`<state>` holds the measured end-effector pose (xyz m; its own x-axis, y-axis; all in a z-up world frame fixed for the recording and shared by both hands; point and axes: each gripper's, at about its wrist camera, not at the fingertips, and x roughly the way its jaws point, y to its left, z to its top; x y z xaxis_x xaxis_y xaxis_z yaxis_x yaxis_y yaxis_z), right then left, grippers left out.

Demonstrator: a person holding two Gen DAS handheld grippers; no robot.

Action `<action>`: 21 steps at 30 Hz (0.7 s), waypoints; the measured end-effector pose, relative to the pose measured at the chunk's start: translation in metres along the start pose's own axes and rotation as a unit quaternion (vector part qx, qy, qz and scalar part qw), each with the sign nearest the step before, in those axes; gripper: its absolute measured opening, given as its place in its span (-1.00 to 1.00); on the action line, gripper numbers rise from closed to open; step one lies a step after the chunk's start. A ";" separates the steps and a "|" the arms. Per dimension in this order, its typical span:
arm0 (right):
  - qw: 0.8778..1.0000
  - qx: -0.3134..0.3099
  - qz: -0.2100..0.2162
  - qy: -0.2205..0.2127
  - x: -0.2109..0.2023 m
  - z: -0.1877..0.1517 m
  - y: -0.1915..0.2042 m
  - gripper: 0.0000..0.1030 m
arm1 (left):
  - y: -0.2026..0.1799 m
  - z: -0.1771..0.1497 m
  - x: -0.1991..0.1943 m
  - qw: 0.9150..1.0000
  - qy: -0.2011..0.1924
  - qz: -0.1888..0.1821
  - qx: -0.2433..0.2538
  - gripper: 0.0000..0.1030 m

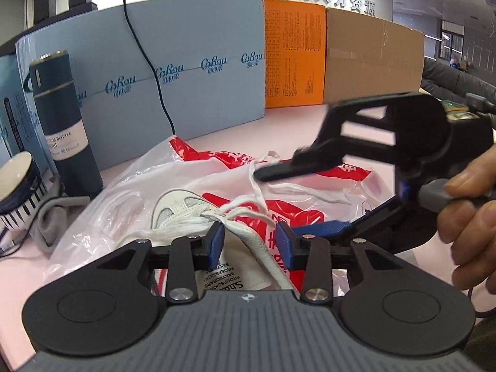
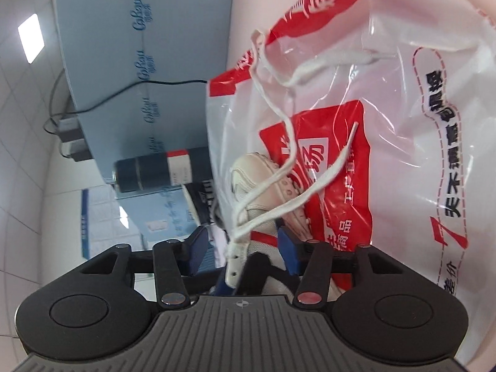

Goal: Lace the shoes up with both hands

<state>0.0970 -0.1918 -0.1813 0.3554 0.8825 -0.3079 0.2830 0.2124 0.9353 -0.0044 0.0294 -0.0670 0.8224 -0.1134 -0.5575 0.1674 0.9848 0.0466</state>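
A crinkled red-and-white plastic bag (image 1: 130, 186) covers the pink table (image 1: 294, 124); on it lies the white leather sneaker (image 1: 176, 214). The left gripper (image 1: 249, 241), jaws apart, straddles its collar. The right gripper (image 1: 279, 164) stands open above loose white laces (image 1: 257, 192).

1. Left claw (image 1: 249, 241): black linkage arms, silver screws, blue pads, grey ribbed body.
2. Right claw (image 2: 243, 252): same black arms, blue pads; a bare hand (image 1: 468, 226) shows.
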 end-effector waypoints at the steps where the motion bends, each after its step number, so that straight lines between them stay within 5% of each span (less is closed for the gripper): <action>1: 1.000 -0.002 -0.007 -0.004 0.002 -0.002 0.000 -0.21 | 0.000 0.000 0.000 1.000 0.000 0.001 -0.001 -0.39; 5: 1.000 0.000 -0.009 -0.029 0.007 0.001 -0.004 -0.79 | 0.004 0.001 0.000 1.000 0.004 -0.004 -0.011 -0.55; 7: 0.999 0.005 0.002 -0.043 0.008 0.003 -0.008 -0.92 | 0.004 0.001 0.000 1.000 0.005 -0.003 -0.009 -0.55; 21: 0.971 0.041 0.213 -0.097 -0.038 0.015 0.008 -0.95 | 0.006 -0.002 0.004 1.000 0.012 -0.003 -0.022 -0.51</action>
<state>0.0988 -0.2300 -0.1642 0.6146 0.7858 0.0696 0.1413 -0.1964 0.9703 -0.0008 0.0354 -0.0704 0.8083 -0.1169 -0.5771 0.1480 0.9890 0.0070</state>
